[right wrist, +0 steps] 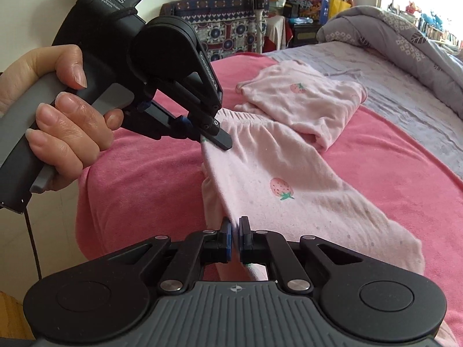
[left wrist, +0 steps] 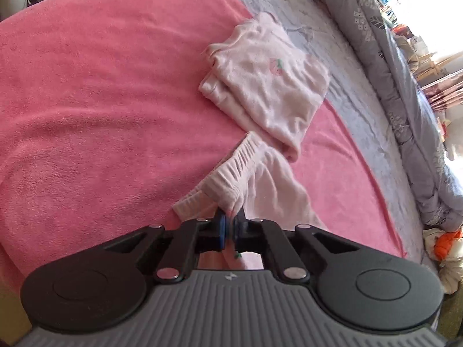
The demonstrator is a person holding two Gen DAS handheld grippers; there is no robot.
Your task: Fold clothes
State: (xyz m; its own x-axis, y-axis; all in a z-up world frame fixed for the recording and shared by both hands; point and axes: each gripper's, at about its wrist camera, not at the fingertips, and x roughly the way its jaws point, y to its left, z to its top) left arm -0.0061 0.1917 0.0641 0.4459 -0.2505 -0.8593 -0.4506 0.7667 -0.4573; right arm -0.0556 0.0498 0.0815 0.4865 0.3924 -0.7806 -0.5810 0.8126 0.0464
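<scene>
The left hand-held gripper (left wrist: 230, 225) is pinching the waistband of the pink trousers (right wrist: 277, 179), its jaws closed on the fabric. The right hand-held gripper (right wrist: 235, 231) is clamping the same trousers along their near edge, further down. Between the two grips the trousers are lying stretched on the pink blanket (left wrist: 101, 101) on the bed. Just beyond them, the matching top (left wrist: 269, 84) is sitting already folded. So roughly half the job looks done, judging by this; the trousers are not yet folded
</scene>
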